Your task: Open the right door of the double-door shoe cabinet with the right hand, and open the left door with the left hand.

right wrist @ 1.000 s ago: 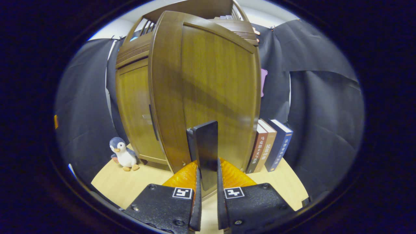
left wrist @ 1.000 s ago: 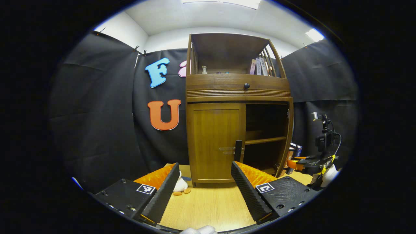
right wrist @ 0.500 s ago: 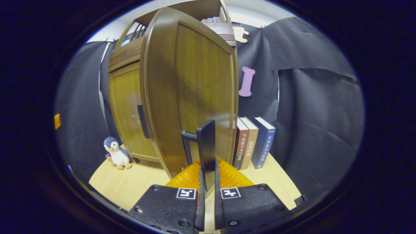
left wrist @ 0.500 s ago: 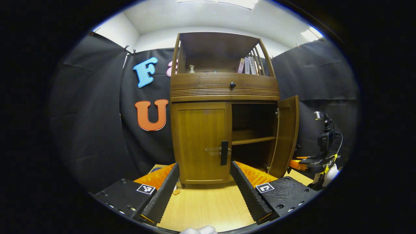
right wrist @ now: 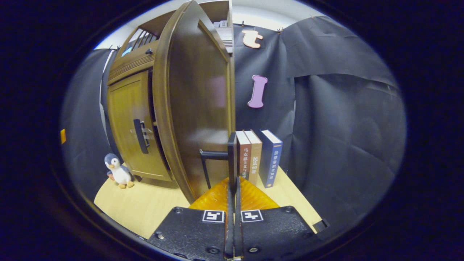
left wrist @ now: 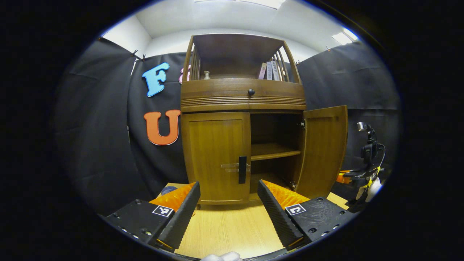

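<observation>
The brown shoe cabinet stands on a light wooden table. Its left door is closed, with a dark bar handle at its inner edge. The right door is swung wide, baring a shelf. My left gripper hangs open a short way in front of the left door, touching nothing. In the right gripper view, my right gripper is shut on the right door's handle, with the right door seen nearly edge-on. The right gripper also appears past the open door.
A plush penguin sits by the cabinet's left front corner. Three books stand upright against the black cloth behind the open right door. A bottle and more books fill the cabinet's top shelf.
The right door has swung much further open, drawn by my right gripper on its handle. The cabinet has slid left in the left gripper view; that gripper stays open.
</observation>
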Tool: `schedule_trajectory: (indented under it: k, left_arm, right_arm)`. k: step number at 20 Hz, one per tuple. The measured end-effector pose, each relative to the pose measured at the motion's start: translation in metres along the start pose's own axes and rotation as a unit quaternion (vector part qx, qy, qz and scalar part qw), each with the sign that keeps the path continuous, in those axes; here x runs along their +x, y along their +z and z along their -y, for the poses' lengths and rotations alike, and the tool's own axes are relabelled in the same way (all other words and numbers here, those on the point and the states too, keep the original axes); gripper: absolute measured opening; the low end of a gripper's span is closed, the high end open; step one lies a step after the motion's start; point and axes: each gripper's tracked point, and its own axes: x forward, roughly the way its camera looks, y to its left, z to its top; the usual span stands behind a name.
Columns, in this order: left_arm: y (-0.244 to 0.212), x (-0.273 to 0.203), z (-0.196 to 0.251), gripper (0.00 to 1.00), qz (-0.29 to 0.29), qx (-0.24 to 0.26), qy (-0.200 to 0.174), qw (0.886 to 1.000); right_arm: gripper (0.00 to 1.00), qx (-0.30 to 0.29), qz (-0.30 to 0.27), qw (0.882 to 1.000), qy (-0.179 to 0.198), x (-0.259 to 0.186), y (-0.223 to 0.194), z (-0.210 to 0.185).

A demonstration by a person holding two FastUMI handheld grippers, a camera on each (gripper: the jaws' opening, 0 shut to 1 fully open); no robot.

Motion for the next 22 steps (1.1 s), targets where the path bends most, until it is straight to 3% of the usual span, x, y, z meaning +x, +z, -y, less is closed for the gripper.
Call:
schedule_trajectory:
  k: [2, 3, 20, 22]
  left_arm:
    - [-0.001, 0.002, 0.006, 1.0, -0.004, -0.001, -0.005, 1.0]
    - [-0.002, 0.003, 0.008, 0.96, -0.005, 0.0, -0.006, 1.0]
    - [0.009, 0.033, 0.057, 0.96, -0.002, -0.009, -0.015, 1.0]
    - [0.012, 0.033, 0.062, 0.96, 0.0, -0.009, -0.019, 1.0]
  right_arm:
    - [0.04, 0.015, 0.002, 1.0, 0.007, 0.001, 0.0, 0.01]
    - [0.05, 0.023, 0.004, 1.0, 0.012, 0.001, 0.001, 0.014]
    - [0.04, -0.011, -0.005, 0.994, 0.108, 0.015, 0.008, 0.063]
    - [0.08, -0.008, -0.007, 0.993, 0.114, 0.015, 0.009, 0.066]
